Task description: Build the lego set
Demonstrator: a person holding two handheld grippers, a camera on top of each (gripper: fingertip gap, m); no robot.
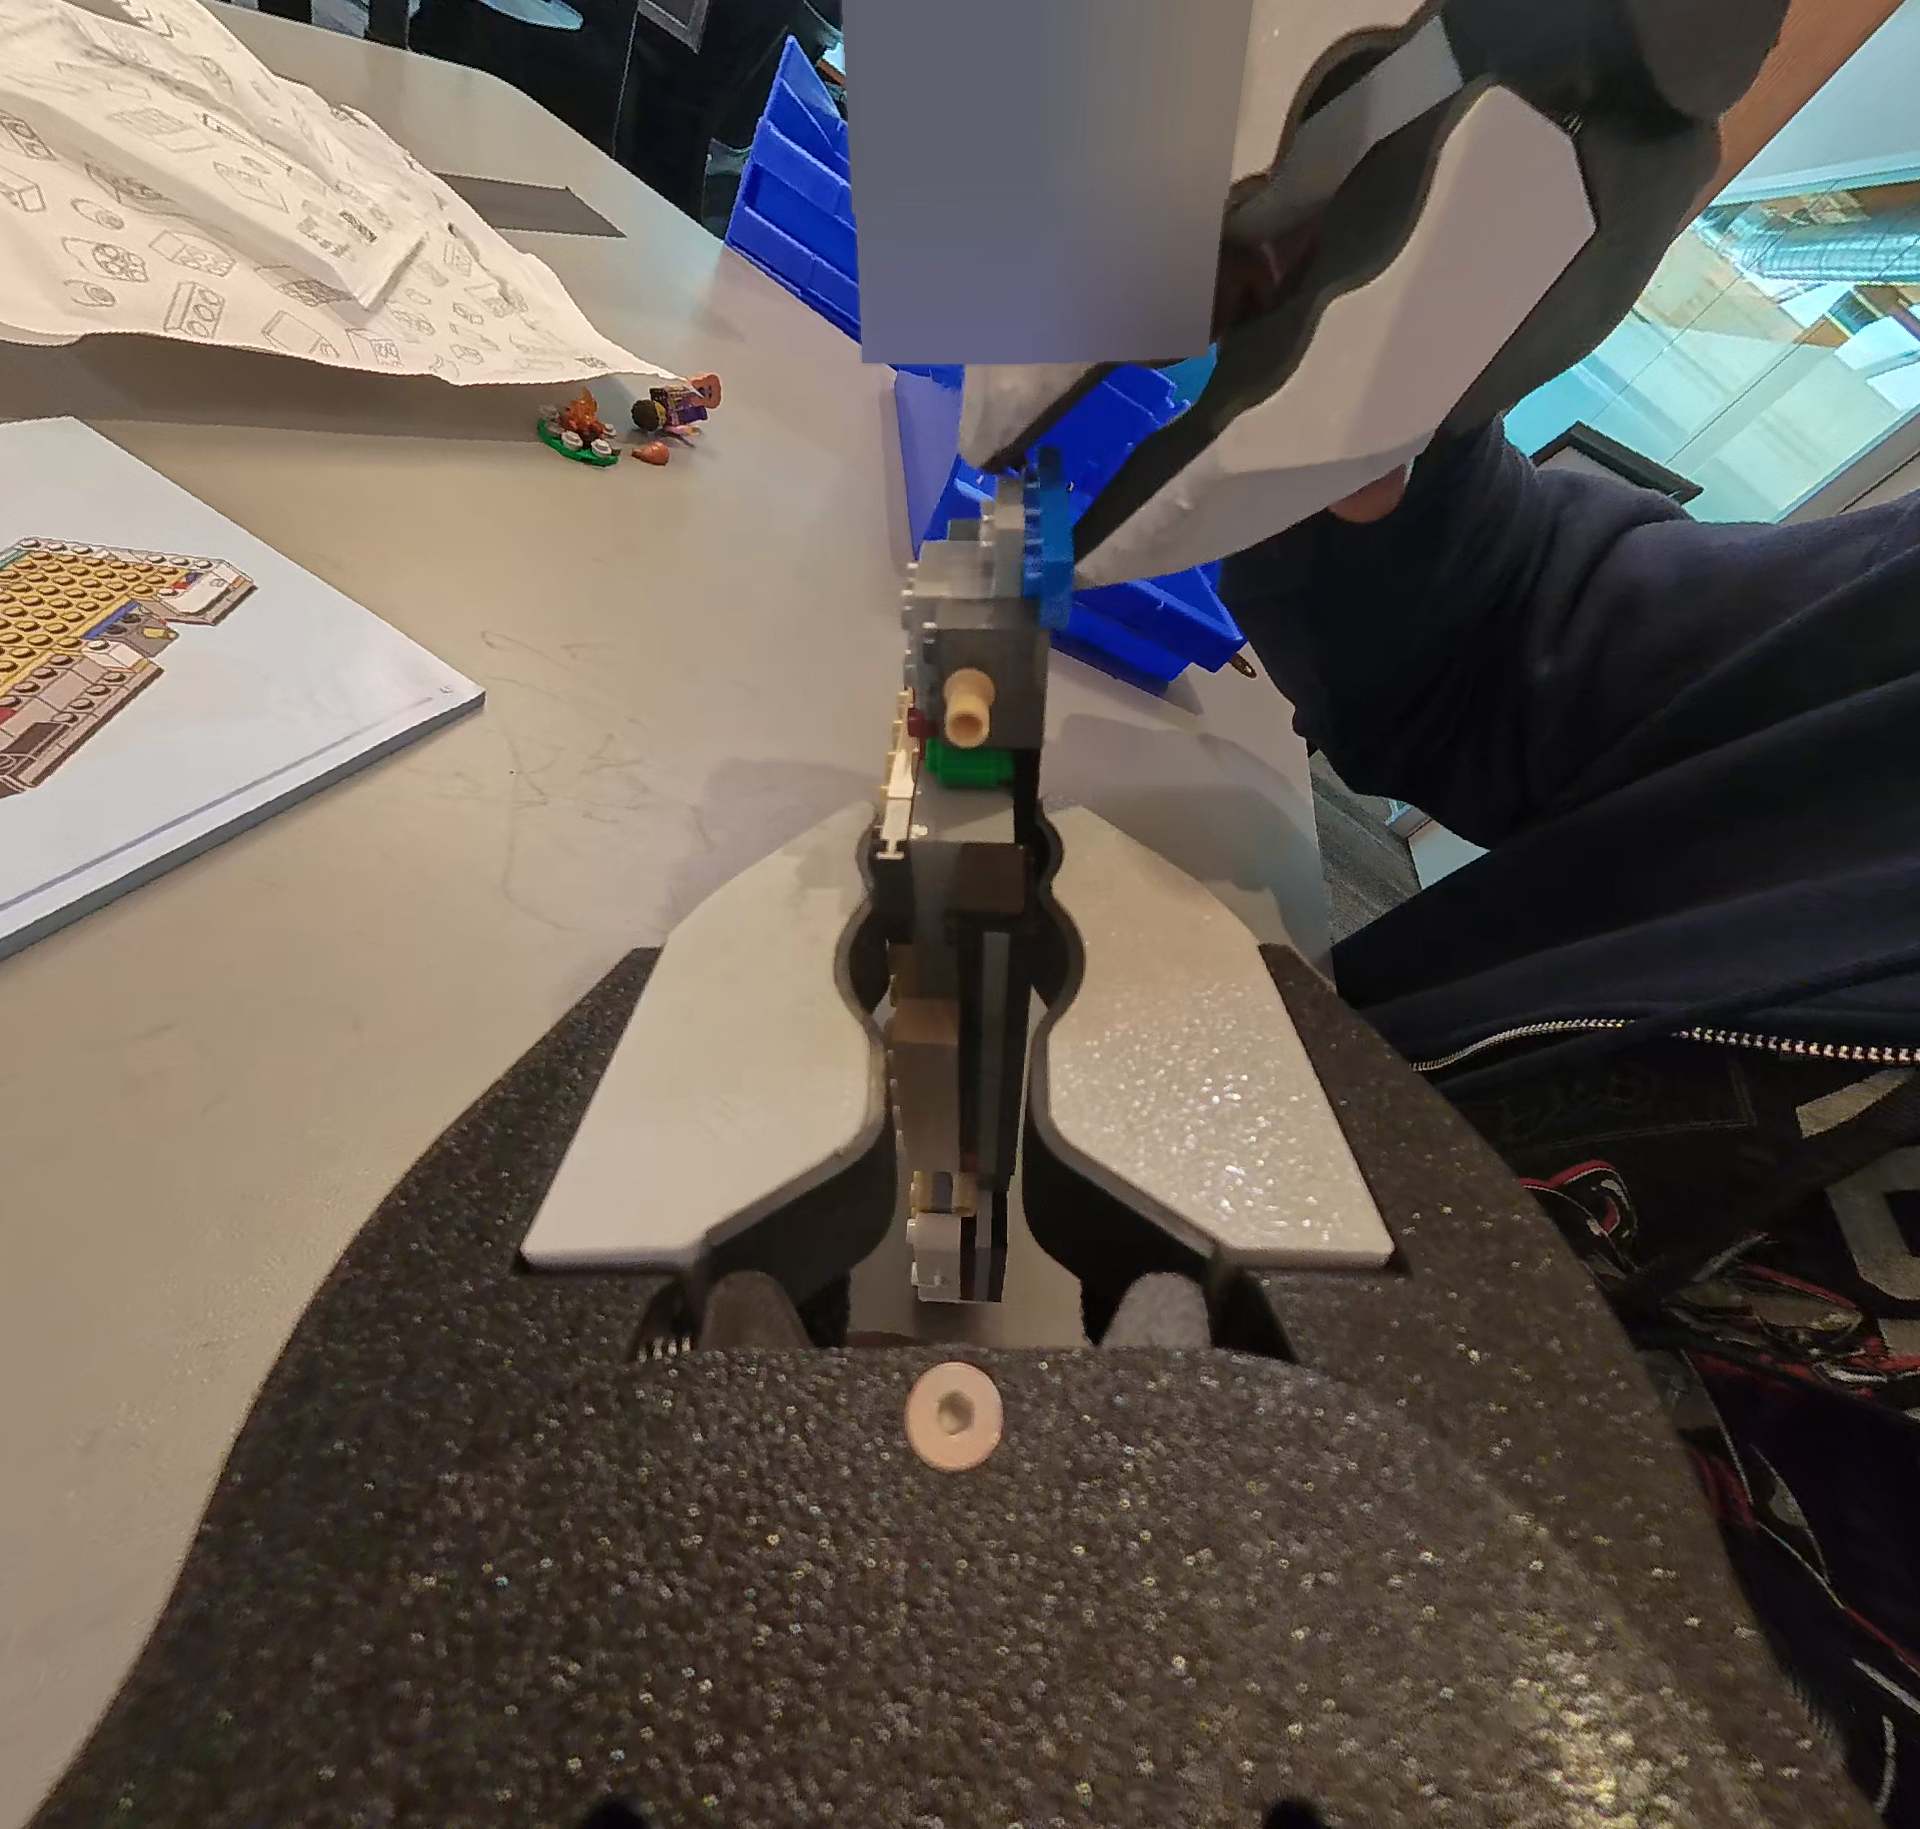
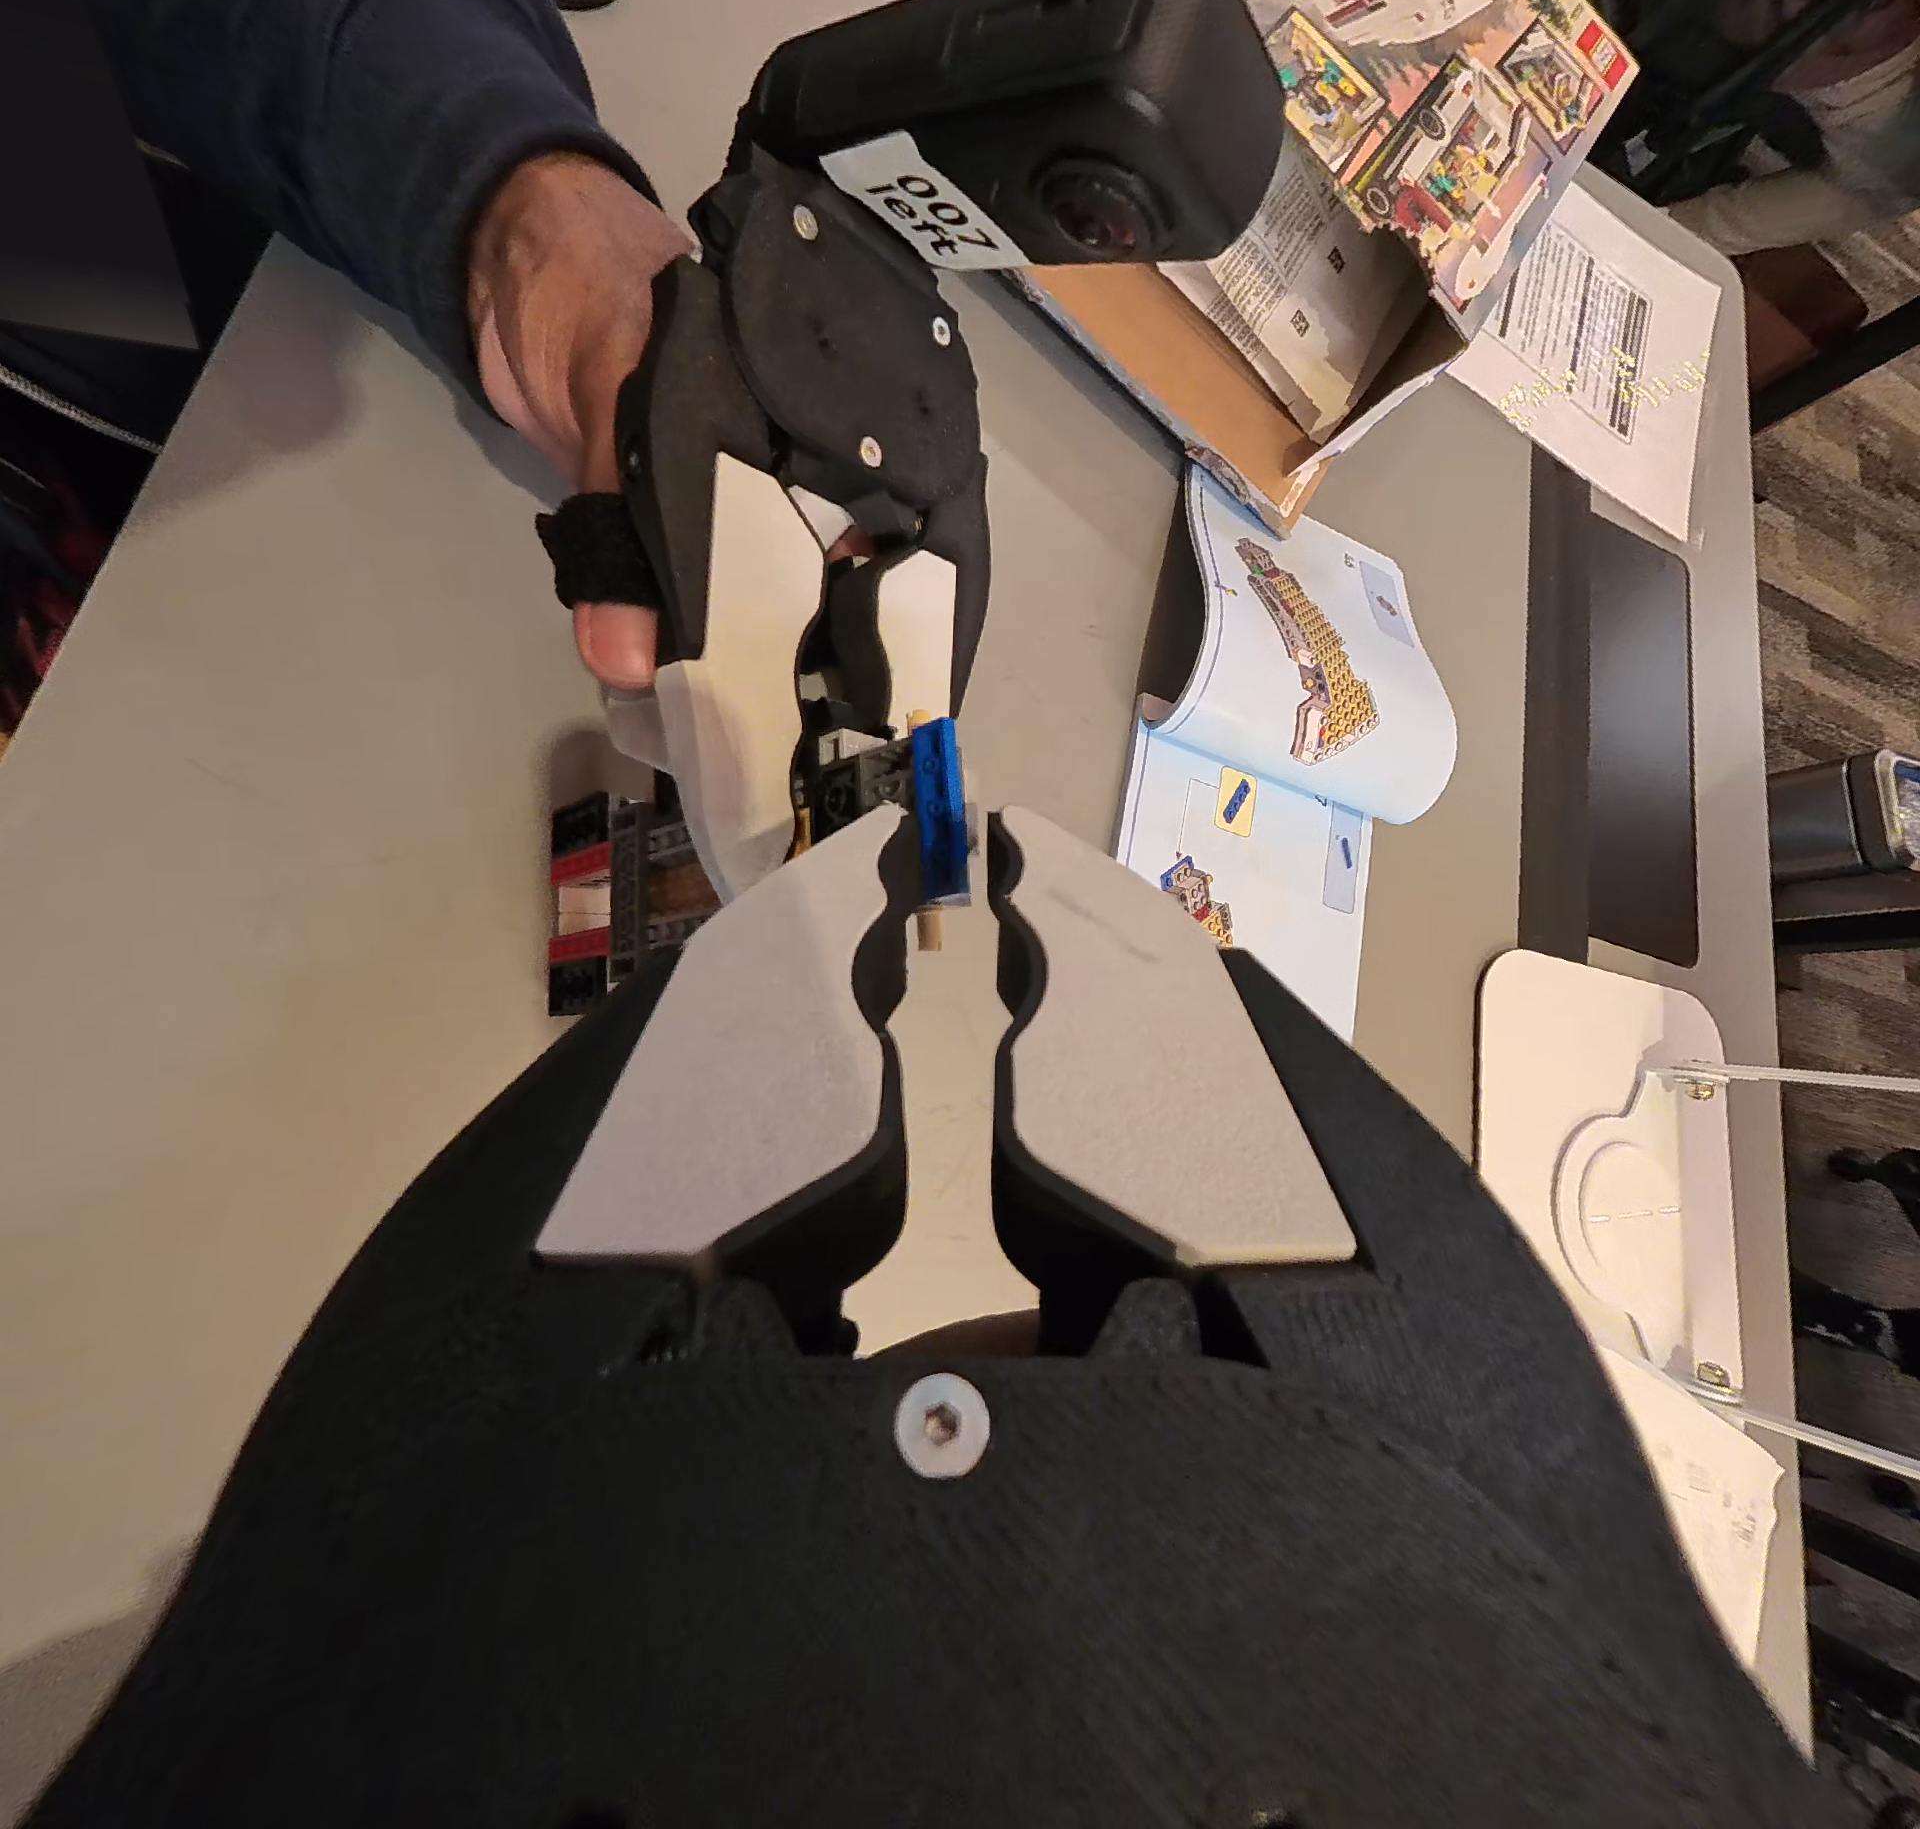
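Grey worktop (image 1: pixel 436 844) is carrying an open booklet (image 2: pixel 1299 740) at the right. Left gripper (image 1: pixel 961 844) fingers are clamping the brick model (image 1: pixel 966 948), which is sticking out ahead, long axis along the fingers. Right gripper (image 2: pixel 940 823) is standing slightly parted around the blue plate (image 2: pixel 940 823) on the model's far end, gaps showing on both sides.

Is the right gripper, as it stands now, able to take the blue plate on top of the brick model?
Probably yes. The right gripper has its open fingers on either side of the blue plate, nothing between; the left gripper grips the brick model lower down.
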